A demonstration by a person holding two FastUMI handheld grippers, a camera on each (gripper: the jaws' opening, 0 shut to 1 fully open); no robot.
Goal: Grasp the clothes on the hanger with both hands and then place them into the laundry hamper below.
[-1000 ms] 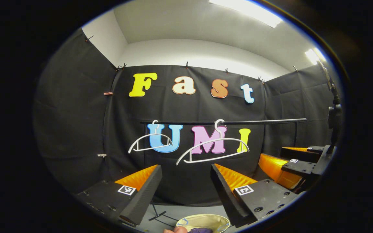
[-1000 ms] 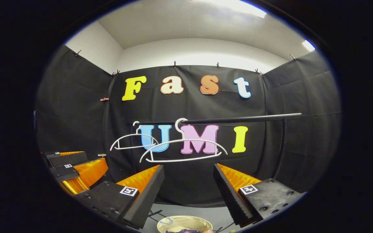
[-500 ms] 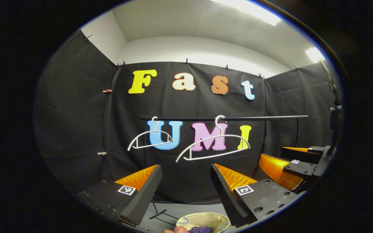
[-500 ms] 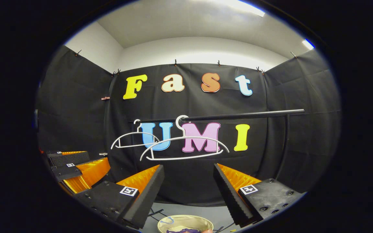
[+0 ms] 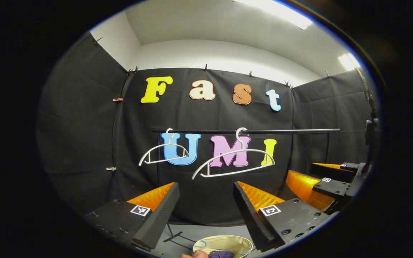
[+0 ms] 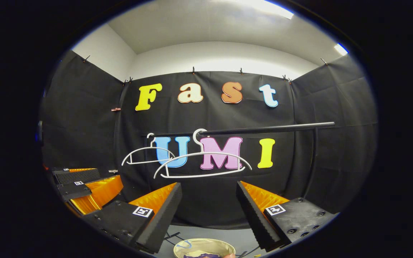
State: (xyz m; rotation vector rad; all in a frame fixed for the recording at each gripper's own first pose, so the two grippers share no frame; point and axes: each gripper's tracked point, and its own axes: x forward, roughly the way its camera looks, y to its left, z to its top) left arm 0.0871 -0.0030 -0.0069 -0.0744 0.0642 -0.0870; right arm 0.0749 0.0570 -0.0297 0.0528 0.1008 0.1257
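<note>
— Where the fingers spread at the bottom of each view, what is held?
— Nothing; the left gripper and right gripper are held wide apart. Purple clothes are seen lying in the round beige laundry hamper just below.
— And farther off?
— Two bare white plastic hangers are hung on the black metal rail.
</note>
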